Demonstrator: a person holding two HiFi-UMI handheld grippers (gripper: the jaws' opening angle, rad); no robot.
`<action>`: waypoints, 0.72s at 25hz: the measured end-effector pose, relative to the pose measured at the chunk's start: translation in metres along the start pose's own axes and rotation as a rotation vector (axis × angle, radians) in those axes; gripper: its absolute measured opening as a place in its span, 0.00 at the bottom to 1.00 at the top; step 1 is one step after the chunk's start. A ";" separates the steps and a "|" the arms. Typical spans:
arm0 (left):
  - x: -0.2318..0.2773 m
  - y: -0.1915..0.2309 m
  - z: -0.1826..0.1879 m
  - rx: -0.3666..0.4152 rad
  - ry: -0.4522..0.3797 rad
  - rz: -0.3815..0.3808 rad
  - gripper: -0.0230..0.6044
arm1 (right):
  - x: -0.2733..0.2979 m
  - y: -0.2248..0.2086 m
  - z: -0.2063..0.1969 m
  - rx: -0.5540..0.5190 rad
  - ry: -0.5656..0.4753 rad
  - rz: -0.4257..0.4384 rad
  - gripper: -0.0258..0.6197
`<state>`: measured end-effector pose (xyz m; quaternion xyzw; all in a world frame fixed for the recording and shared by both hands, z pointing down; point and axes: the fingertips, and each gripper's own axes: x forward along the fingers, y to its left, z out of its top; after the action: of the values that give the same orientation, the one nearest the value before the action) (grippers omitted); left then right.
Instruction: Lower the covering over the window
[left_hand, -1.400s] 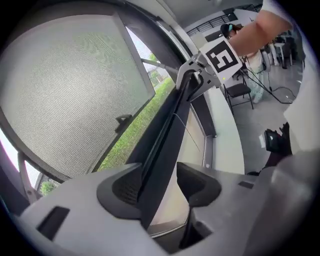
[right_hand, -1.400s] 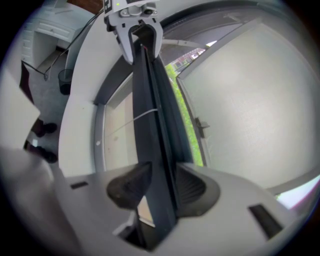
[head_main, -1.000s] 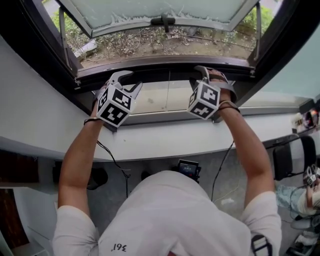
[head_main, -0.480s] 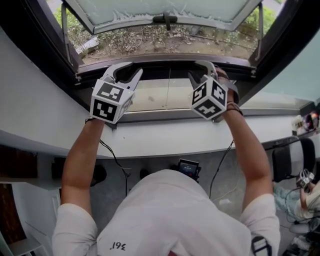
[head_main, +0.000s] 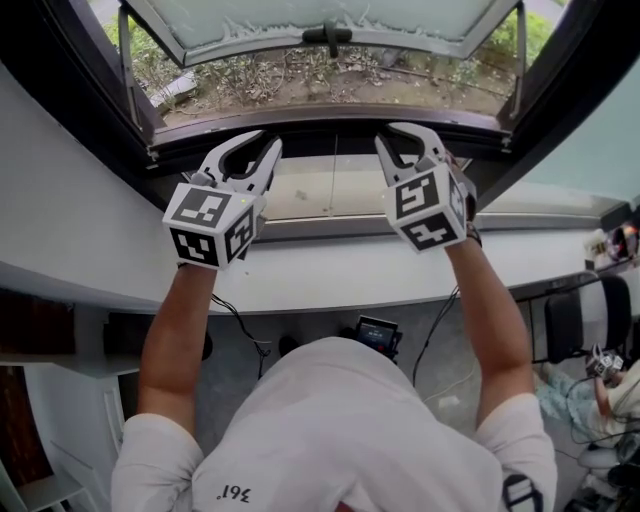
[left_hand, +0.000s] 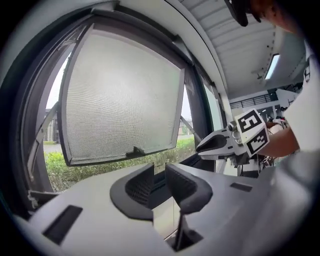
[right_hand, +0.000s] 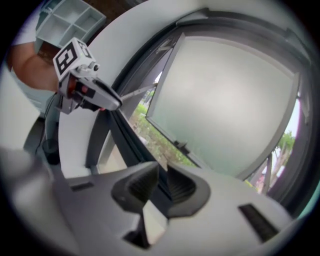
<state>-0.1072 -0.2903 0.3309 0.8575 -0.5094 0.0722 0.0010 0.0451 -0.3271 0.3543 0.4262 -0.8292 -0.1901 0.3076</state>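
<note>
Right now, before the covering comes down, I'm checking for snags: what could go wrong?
1. The left gripper and right gripper have just been closing with nothing between their jaws; a grab now would catch nothing.
2. The window sash stands swung open outward, so anything lowered over it could flap in wind.

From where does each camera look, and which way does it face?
Head view: on the person's head, facing down at the white sill; forearms, left tongs, right tongs show.
Left gripper view: on the left tongs, facing the open window sash; own jaws, empty, have just been closing.
Right gripper view: on the right tongs, facing that sash; own jaws likewise.
Shared: each gripper view shows the other tongs.
</note>
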 end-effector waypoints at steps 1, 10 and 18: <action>-0.003 -0.002 0.000 -0.013 -0.012 0.001 0.17 | -0.003 0.001 0.002 0.019 -0.012 0.000 0.14; -0.027 -0.021 -0.008 -0.136 -0.078 0.002 0.12 | -0.031 0.007 0.002 0.220 -0.096 0.002 0.10; -0.041 -0.051 -0.027 -0.186 -0.061 -0.016 0.11 | -0.048 0.019 -0.018 0.299 -0.108 0.019 0.09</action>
<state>-0.0854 -0.2279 0.3561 0.8595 -0.5070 -0.0018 0.0658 0.0675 -0.2781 0.3615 0.4485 -0.8676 -0.0842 0.1974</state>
